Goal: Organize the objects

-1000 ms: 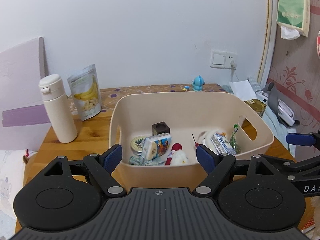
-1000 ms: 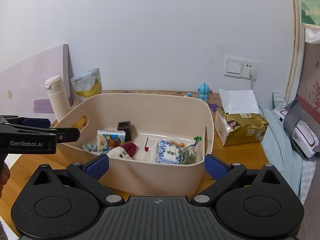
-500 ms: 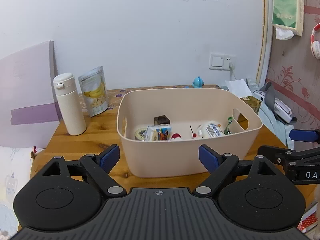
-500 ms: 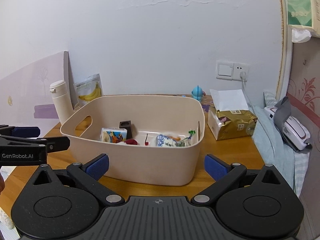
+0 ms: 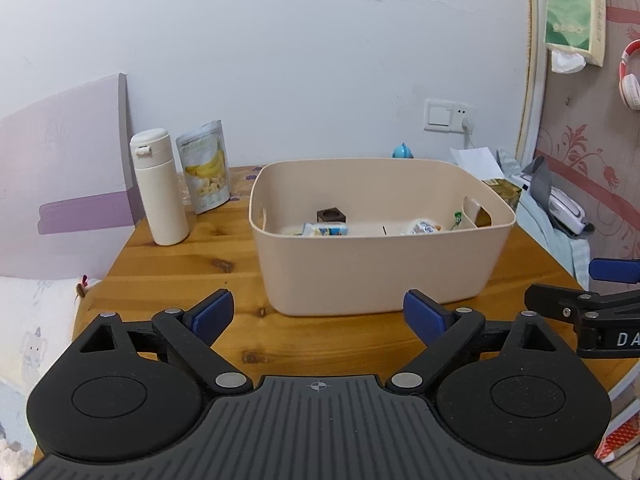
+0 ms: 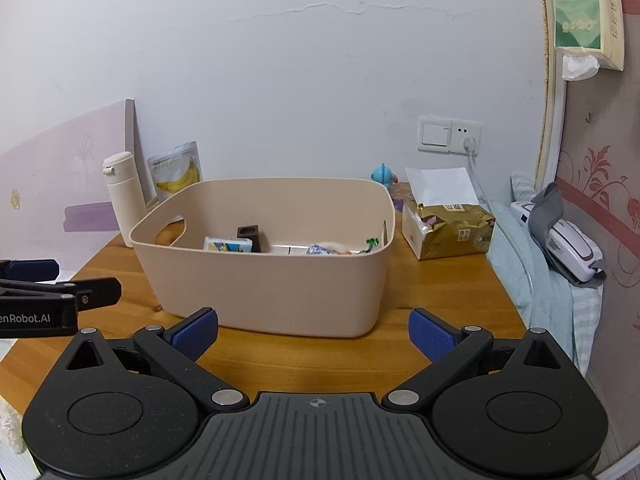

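Observation:
A beige plastic bin (image 5: 380, 264) (image 6: 272, 280) stands on the wooden table (image 5: 180, 280). Inside it lie several small items: a dark brown cube (image 5: 330, 215) (image 6: 248, 234), a colourful small box (image 5: 326, 229) (image 6: 228, 245) and a blue-white packet (image 5: 422, 226) (image 6: 324, 249). My left gripper (image 5: 318, 316) is open and empty, held back from the bin's near wall. My right gripper (image 6: 314, 336) is open and empty, also in front of the bin. Each gripper shows at the edge of the other's view.
A white bottle (image 5: 160, 188) (image 6: 122, 196) and a banana-chip pouch (image 5: 204, 172) (image 6: 176, 174) stand at the back left. A gold tissue pack (image 6: 448, 228) and a blue figurine (image 6: 383, 174) sit right of the bin. A bed with a white device (image 6: 568, 248) lies right.
Both grippers have pulled back and lowered away from the bin, which now looks smaller and farther. Both stay open and empty.

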`<state>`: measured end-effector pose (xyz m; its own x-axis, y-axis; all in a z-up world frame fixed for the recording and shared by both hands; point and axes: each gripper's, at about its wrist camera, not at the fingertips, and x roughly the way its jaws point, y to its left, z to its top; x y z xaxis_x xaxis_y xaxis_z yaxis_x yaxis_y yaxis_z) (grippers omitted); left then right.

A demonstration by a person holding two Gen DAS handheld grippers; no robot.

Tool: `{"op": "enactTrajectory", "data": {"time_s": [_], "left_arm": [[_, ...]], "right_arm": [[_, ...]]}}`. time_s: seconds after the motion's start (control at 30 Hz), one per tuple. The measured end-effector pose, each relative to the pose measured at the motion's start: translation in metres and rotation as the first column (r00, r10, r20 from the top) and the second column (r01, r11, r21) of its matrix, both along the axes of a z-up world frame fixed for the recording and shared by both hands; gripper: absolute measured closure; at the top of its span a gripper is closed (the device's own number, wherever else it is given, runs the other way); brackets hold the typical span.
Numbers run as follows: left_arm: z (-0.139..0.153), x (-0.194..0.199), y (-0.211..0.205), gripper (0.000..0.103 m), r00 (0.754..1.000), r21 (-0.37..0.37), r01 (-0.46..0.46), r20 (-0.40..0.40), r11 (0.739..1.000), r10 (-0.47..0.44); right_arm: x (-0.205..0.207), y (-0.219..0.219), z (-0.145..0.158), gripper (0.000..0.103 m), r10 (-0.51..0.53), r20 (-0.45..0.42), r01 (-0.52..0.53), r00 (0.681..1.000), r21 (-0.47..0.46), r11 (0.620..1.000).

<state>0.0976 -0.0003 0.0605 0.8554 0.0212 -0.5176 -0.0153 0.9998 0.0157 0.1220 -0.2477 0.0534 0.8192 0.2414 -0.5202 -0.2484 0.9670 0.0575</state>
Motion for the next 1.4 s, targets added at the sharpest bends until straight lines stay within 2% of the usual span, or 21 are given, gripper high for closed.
{"op": "enactTrajectory", "data": {"time_s": [0.13, 0.43, 0.63, 1.4], "left_arm": [[-0.003, -0.01, -0.002, 0.008, 1.0, 0.006, -0.004, 0.0, 1.0, 0.004], [-0.007, -0.031, -0.004, 0.008, 1.0, -0.002, -0.01, -0.003, 1.0, 0.01], [-0.012, -0.045, -0.006, 0.008, 1.0, 0.022, -0.028, -0.005, 0.999, 0.028], [-0.017, -0.078, -0.014, 0.008, 1.0, -0.002, 0.021, -0.007, 1.0, -0.021]], "right_arm": [[-0.007, -0.002, -0.002, 0.0, 0.015, -0.02, -0.015, 1.0, 0.021, 1.0], [-0.024, -0.002, -0.006, 0.0, 0.02, -0.019, -0.02, 1.0, 0.004, 1.0], [-0.034, 0.001, -0.01, 0.0, 0.027, -0.02, -0.027, 0.999, -0.011, 1.0], [-0.064, 0.005, -0.021, 0.0, 0.031, -0.035, -0.033, 0.999, -0.051, 0.998]]}}
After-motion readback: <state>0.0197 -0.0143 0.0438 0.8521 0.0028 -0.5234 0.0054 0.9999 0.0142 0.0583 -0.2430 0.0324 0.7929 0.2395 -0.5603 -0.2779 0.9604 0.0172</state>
